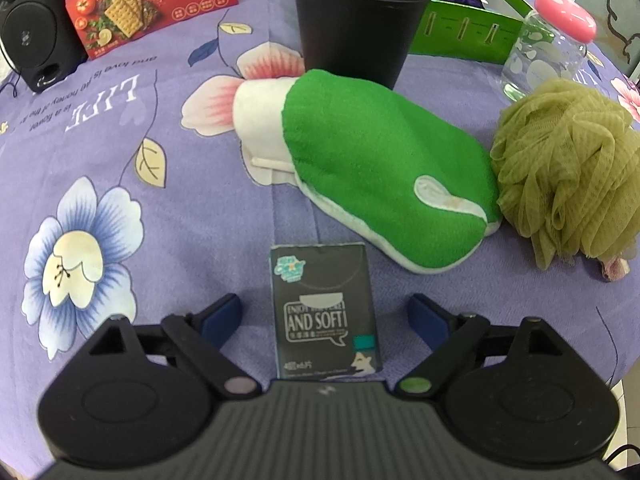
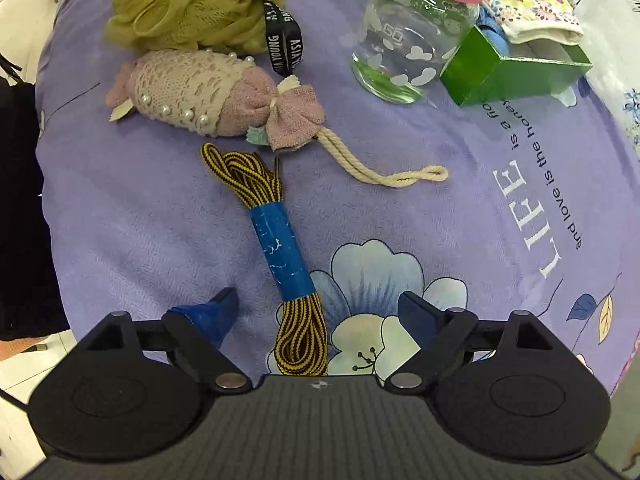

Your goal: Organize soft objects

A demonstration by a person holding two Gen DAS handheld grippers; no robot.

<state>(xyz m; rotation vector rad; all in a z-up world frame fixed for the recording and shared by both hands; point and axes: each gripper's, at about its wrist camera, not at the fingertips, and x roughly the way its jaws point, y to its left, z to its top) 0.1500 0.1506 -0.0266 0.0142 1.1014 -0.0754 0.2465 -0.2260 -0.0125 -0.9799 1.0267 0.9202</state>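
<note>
In the left wrist view a dark tissue pack point(image 1: 326, 310) lies flat between the wide-apart fingers of my left gripper point(image 1: 326, 320); neither pad touches it. Beyond it lie a green and white bath mitt point(image 1: 372, 168) and an olive mesh bath pouf point(image 1: 568, 172). In the right wrist view a bundle of yellow and black laces with a blue band point(image 2: 276, 256) lies between the spread fingers of my right gripper point(image 2: 320, 312), untouched. Further off are a pink knitted sachet with pearls and a cord loop point(image 2: 216, 96) and the pouf point(image 2: 192, 4).
A purple flowered cloth point(image 1: 132, 128) covers the table. At the back stand a black cup point(image 1: 356, 20), a red cracker box point(image 1: 152, 4), a speaker point(image 1: 32, 28), a glass jar with pink lid point(image 2: 416, 36) and a green box point(image 2: 512, 68) holding cloth items.
</note>
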